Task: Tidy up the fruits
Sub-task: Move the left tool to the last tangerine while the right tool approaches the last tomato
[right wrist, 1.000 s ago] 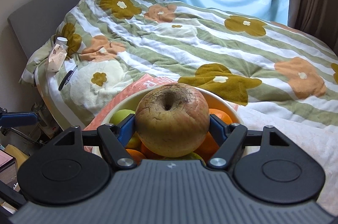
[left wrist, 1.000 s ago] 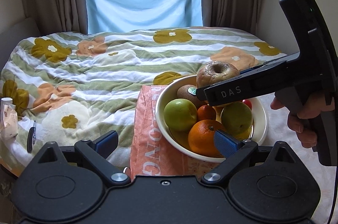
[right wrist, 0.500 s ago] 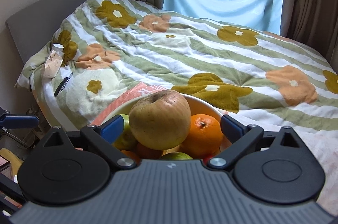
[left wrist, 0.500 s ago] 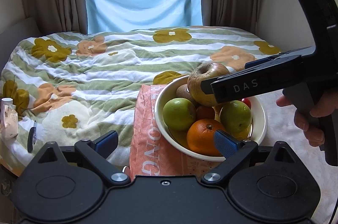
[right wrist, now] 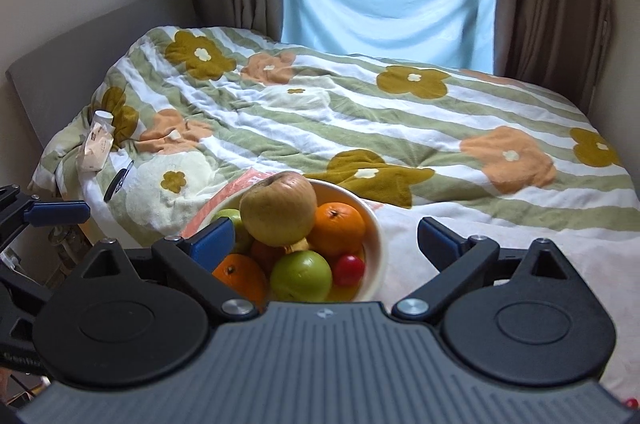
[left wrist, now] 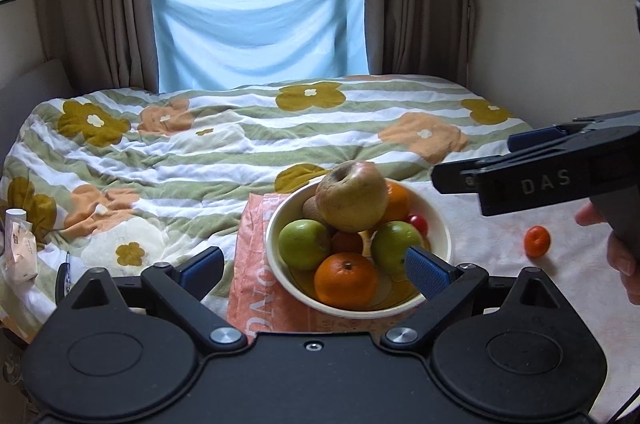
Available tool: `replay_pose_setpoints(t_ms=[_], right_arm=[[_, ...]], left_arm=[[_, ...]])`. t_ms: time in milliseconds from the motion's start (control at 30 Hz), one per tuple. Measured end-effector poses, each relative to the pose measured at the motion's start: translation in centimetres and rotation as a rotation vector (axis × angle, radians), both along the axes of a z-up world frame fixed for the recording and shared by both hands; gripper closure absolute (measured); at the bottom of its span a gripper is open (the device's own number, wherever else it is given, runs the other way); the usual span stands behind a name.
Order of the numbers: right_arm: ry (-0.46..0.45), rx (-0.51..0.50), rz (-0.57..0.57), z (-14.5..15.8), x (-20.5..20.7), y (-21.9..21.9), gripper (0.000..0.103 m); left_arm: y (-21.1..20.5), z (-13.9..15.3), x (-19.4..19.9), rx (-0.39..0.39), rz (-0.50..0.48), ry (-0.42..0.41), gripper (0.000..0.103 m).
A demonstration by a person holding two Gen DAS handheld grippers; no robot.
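Observation:
A cream bowl [left wrist: 276, 224] stands on the flowered bedspread, piled with fruit. A big brownish apple [left wrist: 352, 197] lies on top of two green apples [left wrist: 304, 244], oranges [left wrist: 346, 280], a kiwi [left wrist: 311, 209] and a small red fruit [left wrist: 419, 222]. One loose mandarin [left wrist: 537, 242] sits on the bed to the bowl's right. My left gripper [left wrist: 312, 270] hangs open and empty in front of the bowl. My right gripper [right wrist: 324, 238] is open wide with nothing between its pads, drawn back from the apple [right wrist: 278, 209] and the bowl [right wrist: 378, 244].
An orange printed cloth [left wrist: 248, 284] lies under the bowl. A white-capped pouch [left wrist: 20, 248] and a pen [left wrist: 66, 270] rest at the bed's left edge. A headboard [right wrist: 80, 63] is on the left, curtains and a window at the far end, a wall on the right.
The right gripper opened and let go of the big apple, which now rests on the fruit pile. It then pulled back and up to the right. The left gripper backed off slightly.

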State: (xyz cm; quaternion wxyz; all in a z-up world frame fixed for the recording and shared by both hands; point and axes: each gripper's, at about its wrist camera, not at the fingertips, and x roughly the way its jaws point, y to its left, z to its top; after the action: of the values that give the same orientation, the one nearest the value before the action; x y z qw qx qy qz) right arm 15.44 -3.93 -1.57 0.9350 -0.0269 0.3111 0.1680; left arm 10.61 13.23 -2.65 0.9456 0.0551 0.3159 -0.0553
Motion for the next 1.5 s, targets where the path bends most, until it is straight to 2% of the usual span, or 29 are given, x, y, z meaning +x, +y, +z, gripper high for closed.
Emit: replay_pose_setpoints(t_ms=[400,767,1200,1500], right_arm=[[-0.001,0.043,-0.099,2.9,-7.3,-8.9,0.000],[0.026,0.043,-0.187,1.7,-11.6,-18.5,0.000],[0.098,0.018,-0.308,-3.6,-11.5,-29.2,0.000],[0.136,0.031,-0.326,-7.4,-9.9,-31.9,0.000]], left_arm=[[-6.3,2.6,-5.7,0.001,0.012,-0.034,0.004],[-14.8,2.3,-7.1,-0.006,-0.039,-0.031,0.004],[-24.0,-1.8,-3.4,0.021,-0.120,0.002,0.004],[-27.0,-6.5,1.4,0.087,-0.134,0.046,0.007]])
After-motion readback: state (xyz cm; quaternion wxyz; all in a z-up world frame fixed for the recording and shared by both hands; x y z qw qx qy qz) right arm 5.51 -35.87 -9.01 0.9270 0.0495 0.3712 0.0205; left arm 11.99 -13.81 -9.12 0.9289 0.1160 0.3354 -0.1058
